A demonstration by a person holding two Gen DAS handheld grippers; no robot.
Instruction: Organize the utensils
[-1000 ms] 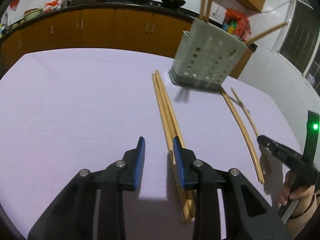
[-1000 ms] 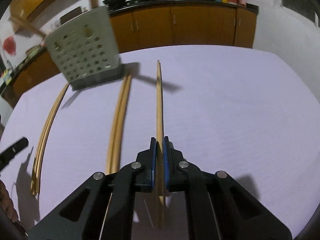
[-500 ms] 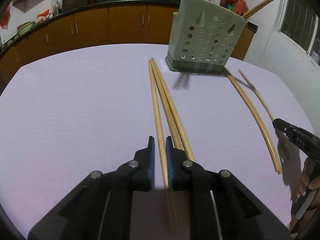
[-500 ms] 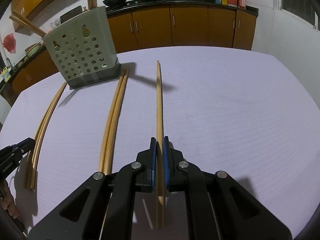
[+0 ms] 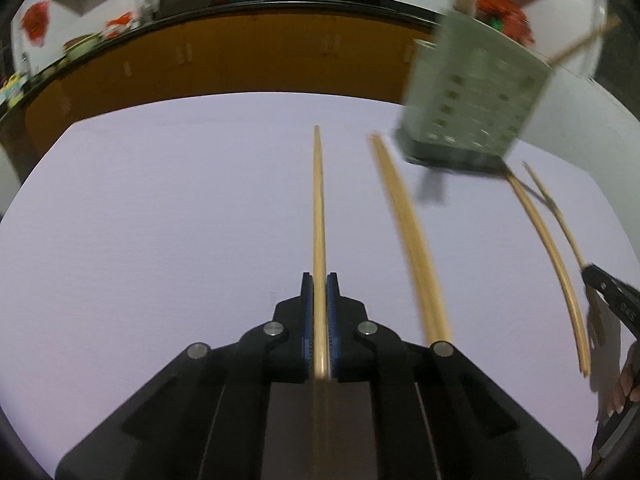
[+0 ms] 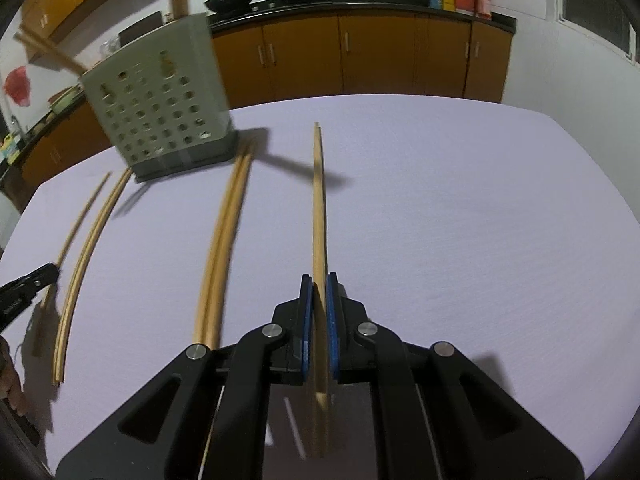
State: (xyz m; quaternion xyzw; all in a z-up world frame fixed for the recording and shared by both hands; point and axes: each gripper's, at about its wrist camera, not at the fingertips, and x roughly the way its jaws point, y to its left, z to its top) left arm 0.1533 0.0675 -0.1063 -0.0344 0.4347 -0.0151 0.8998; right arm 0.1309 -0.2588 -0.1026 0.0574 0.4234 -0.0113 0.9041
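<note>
The lilac table (image 6: 440, 200) carries a perforated grey utensil holder (image 6: 160, 120) at eleven o'clock in the right view, one o'clock in the left. Only the left view shows the right gripper's (image 6: 319, 280) tip from outside. Each gripper grips one chopstick: the left gripper (image 5: 319, 278) has just clamped its chopstick (image 5: 318, 200); the right holds another (image 6: 319, 200). A loose pair (image 5: 404, 220) lies beside.

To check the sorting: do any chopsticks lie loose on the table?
Yes, two loose chopsticks lie on the table beside the holder.
</note>
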